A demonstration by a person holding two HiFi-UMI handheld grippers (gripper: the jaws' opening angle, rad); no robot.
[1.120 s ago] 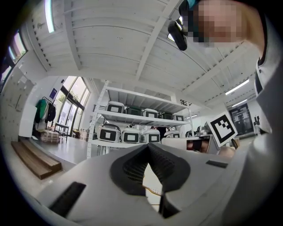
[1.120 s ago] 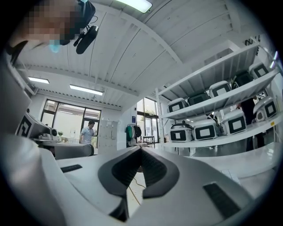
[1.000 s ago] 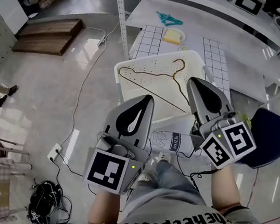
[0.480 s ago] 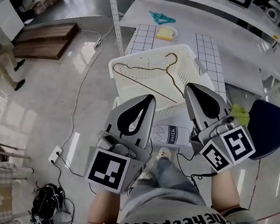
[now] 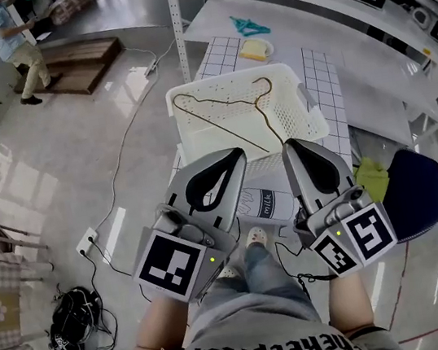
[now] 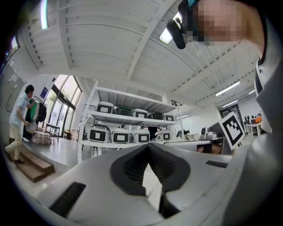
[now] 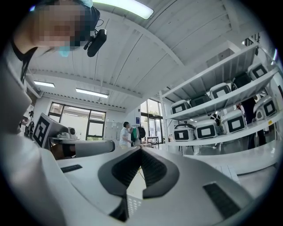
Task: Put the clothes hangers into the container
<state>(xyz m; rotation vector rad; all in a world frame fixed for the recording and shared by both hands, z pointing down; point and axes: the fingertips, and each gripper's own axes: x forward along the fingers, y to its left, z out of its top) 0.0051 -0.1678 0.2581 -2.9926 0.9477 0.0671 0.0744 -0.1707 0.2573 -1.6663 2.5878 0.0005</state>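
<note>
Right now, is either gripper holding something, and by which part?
Nothing is held. The left gripper and the right gripper both have their fingers closed on nothing. The hanger lies in the white basket.

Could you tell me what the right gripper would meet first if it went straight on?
Probably the white basket holding the hanger, just ahead of the right gripper; its height over the rim is unclear.

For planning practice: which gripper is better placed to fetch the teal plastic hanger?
Probably right: the right gripper sits slightly nearer the teal plastic hanger than the left gripper; both are shut, empty.
</note>
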